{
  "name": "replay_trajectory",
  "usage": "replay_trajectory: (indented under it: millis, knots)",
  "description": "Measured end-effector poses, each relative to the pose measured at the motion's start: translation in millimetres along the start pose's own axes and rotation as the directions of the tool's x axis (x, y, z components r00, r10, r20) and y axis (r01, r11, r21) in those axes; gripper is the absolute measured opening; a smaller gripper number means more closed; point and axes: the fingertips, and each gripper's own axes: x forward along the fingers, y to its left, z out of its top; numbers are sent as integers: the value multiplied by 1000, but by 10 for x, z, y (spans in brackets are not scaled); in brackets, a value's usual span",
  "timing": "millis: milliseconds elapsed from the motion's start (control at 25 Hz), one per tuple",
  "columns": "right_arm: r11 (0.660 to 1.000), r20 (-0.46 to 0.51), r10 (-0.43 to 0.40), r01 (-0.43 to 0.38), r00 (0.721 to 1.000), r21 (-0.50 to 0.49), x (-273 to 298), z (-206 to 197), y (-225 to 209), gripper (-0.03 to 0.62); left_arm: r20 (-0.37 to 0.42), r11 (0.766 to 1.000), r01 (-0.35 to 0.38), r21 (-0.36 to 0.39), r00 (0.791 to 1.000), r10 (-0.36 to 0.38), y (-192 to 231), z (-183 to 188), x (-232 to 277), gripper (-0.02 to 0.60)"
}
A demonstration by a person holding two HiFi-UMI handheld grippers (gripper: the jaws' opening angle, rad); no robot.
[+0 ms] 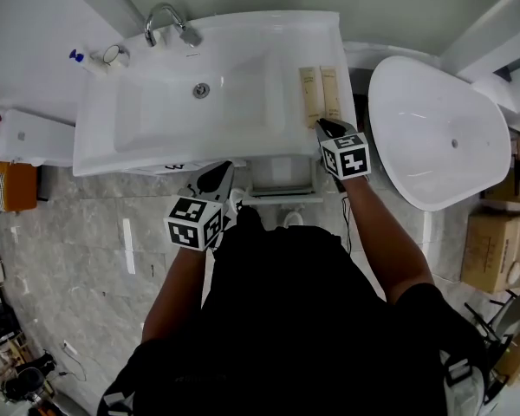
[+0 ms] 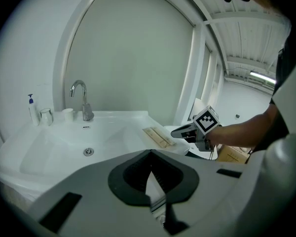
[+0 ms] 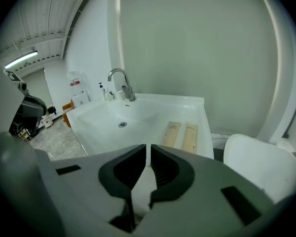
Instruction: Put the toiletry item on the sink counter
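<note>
Two flat beige toiletry boxes (image 1: 310,95) (image 1: 331,92) lie side by side on the right ledge of the white sink counter (image 1: 243,150). In the right gripper view the boxes (image 3: 171,134) (image 3: 190,137) lie just ahead. My right gripper (image 1: 322,126) is shut and empty, its tips at the counter's front edge just short of the boxes. It also shows in the left gripper view (image 2: 177,131), beside the boxes (image 2: 158,137). My left gripper (image 1: 223,173) hangs in front of the sink, below its front edge, shut with nothing in it.
A chrome faucet (image 1: 165,20) stands at the back of the basin, with a blue-capped pump bottle (image 1: 80,59) and a cup (image 1: 114,55) to its left. A white oval tub (image 1: 433,137) stands to the right, cardboard boxes (image 1: 490,250) beyond it. The floor is grey marble.
</note>
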Motion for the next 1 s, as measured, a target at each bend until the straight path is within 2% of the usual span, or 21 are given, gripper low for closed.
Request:
replay_trajectory:
  millis: [160, 280, 560, 760, 1000]
  knots:
    - [999, -49, -38, 38, 998, 0, 226, -34, -67, 8, -23, 999, 37, 16, 999, -36, 133, 47, 50, -3]
    - [998, -103, -55, 57, 993, 20, 426, -75, -135, 71, -37, 998, 56, 19, 998, -55, 263, 72, 88, -3]
    - [987, -198, -144, 155, 970, 44, 758, -178, -393, 98, -64, 996, 83, 11, 995, -83, 546, 70, 155, -3]
    - [979, -235, -175, 194, 956, 61, 838, -209, -478, 117, -64, 996, 94, 6, 994, -93, 670, 78, 186, -3]
    - [975, -265, -175, 203, 948, 85, 902, -254, -483, 116, -64, 994, 106, 0, 992, -106, 735, 90, 202, -3]
